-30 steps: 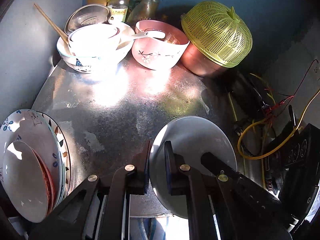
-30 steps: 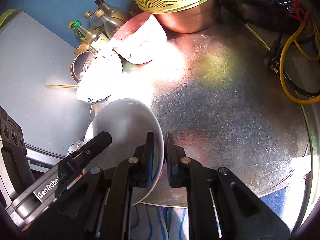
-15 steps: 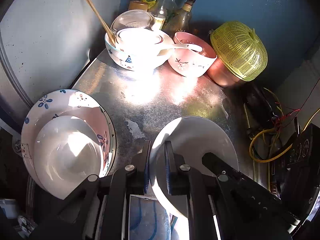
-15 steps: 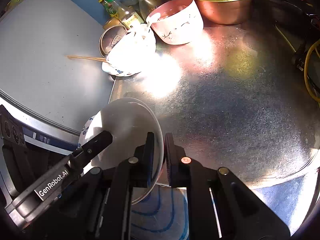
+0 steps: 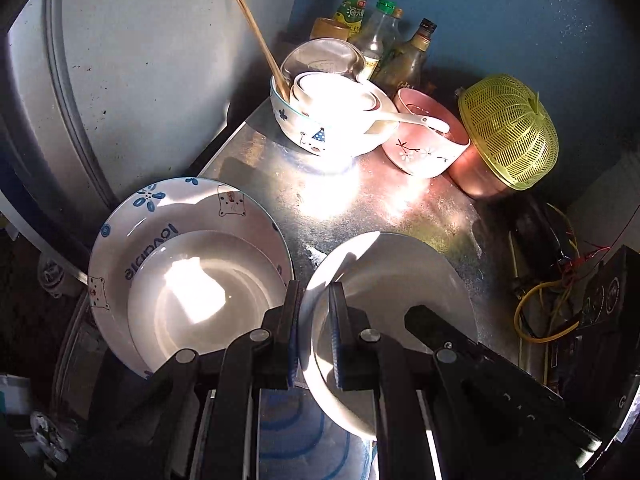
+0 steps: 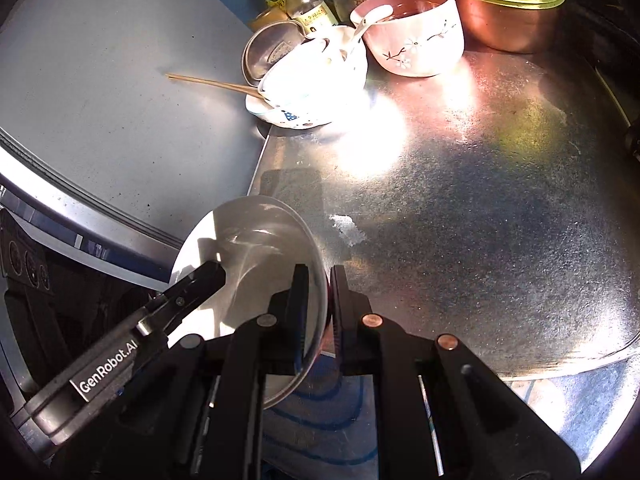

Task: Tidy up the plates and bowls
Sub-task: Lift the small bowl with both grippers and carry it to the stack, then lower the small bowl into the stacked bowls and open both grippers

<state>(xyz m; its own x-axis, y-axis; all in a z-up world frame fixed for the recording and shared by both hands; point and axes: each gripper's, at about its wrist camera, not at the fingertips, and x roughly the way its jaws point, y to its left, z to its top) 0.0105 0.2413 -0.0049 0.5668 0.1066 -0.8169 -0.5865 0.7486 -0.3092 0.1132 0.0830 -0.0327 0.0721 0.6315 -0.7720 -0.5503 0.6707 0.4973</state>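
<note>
While the white plate [image 5: 394, 280] is carried just right of the plate stack [image 5: 188, 264], it is pinched at opposite rim edges by the nearly closed left gripper [image 5: 314, 336] and right gripper [image 6: 320, 312]. Glazed ceramic is judged rigid, slippery, breakable; rim holds appear appropriate.

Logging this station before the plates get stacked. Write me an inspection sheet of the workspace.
Surface: metal countertop, sunlit glare, small white smear mid-surface.
Job's things: white plate held by its rim at both sides; plate stack at the left, a plain white plate on the patterned one; stacked bowls with chopsticks; pink bowl with spoon.
Clutter: bottles, green strainer over copper bowl.
Grippers: left gripper and right gripper both shut on the white plate.
Cables: yellow cable, red wires at the right.
Surroundings: blue wall, grey appliance side.
</note>
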